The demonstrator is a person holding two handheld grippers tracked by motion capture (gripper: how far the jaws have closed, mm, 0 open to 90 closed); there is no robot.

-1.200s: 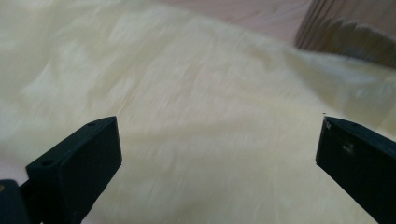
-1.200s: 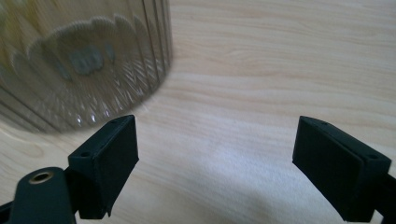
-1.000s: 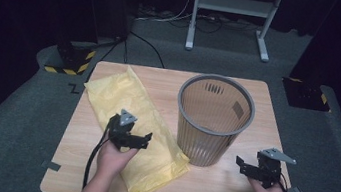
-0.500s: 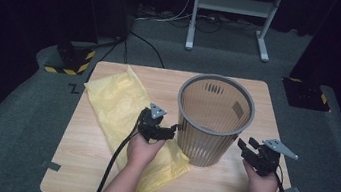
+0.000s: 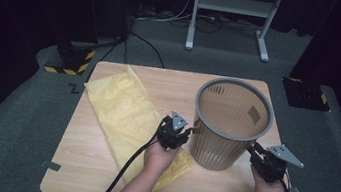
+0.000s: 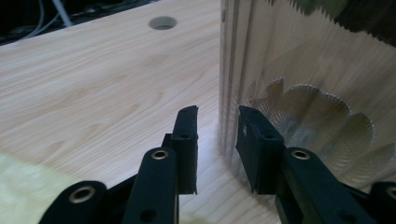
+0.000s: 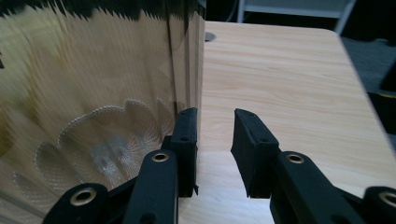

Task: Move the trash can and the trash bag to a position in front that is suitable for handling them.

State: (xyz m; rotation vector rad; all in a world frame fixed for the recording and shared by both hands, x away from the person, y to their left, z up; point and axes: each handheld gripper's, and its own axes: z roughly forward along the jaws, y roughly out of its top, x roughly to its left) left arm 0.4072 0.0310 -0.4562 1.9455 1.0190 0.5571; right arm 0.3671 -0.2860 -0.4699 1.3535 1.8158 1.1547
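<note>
The grey mesh bin (image 5: 231, 125) stands upright on the right half of the worktop (image 5: 98, 166), with the yellow bag (image 5: 128, 115) lying flat to its left. The left tool (image 5: 177, 133) is at the bin's lower left side and the right tool (image 5: 264, 159) at its lower right side.

Both tools' jaws have just been closing. They now stand part-way open, with nothing between them and no grip on the wall.

Judged step: bracketing the bin from both sides before handling it, probably to line it with the bag. The next move calls for seating a jaw on each side of the mesh wall, or pressing inward evenly, so the bin does not tip.

The gripper views show the gaps at the bin wall (image 6: 299, 93) (image 7: 93, 93). The high view alone shows the bag's full extent.
</note>
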